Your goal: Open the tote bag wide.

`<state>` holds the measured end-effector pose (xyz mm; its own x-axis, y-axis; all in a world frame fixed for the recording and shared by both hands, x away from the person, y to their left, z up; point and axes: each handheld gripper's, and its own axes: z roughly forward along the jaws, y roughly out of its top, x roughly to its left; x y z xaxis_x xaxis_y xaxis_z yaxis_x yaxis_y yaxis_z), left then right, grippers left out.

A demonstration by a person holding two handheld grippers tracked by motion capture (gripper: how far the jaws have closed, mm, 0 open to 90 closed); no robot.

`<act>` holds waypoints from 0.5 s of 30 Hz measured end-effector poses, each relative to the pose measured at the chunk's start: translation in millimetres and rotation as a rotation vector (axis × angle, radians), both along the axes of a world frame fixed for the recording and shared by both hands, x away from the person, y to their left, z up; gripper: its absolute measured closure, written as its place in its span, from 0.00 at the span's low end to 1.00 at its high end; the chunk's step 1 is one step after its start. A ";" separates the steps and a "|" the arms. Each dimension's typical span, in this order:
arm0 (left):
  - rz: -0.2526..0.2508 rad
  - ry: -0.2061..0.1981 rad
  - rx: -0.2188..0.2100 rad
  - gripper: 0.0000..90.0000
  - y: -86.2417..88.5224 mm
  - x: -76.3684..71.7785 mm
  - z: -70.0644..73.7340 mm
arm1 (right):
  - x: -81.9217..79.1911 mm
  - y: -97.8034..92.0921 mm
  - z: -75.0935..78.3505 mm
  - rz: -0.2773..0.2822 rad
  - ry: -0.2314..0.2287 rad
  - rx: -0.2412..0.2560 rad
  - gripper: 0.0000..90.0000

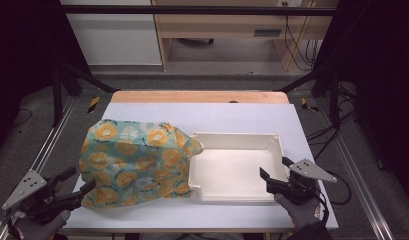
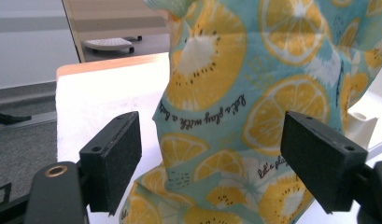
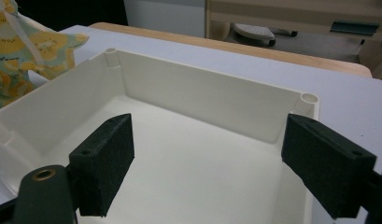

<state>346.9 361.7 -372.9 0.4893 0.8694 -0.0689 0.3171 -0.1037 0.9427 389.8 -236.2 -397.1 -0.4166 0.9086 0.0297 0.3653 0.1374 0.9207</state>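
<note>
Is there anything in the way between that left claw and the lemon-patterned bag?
Nothing visible. The left gripper stands open right at the near left edge of the lemon-print bag, with only bare table between its jaws and the cloth.

You're in a lab or test room, not a home. Your white-topped bench with a wooden far edge (image 1: 202,115) sits inside a black metal frame (image 1: 192,10) with diagonal struts and rails along both sides. Black cables (image 1: 297,45) hang by a light wooden desk (image 1: 232,25) at the back, next to a white cabinet panel (image 1: 112,40). Yellow-black hazard tape (image 1: 93,103) marks the grey carpet floor (image 1: 32,125).
</note>
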 end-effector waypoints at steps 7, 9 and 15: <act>-0.006 -0.012 -0.005 0.23 -0.1 -1.2 3.5 | -0.8 3.1 1.6 0.009 -0.002 0.012 0.21; -0.010 -0.014 -0.002 0.23 -1.1 -0.6 4.4 | -0.7 4.5 2.9 0.015 -0.003 0.011 0.21; -0.017 -0.020 0.007 0.23 -3.5 1.5 10.8 | 0.6 11.5 8.1 0.032 -0.011 0.014 0.22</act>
<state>348.4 358.2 -362.1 0.5051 0.8614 -0.0532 0.2963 -0.1152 0.9481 390.4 -224.6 -389.0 -0.4459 0.8943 0.0378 0.3504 0.1356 0.9267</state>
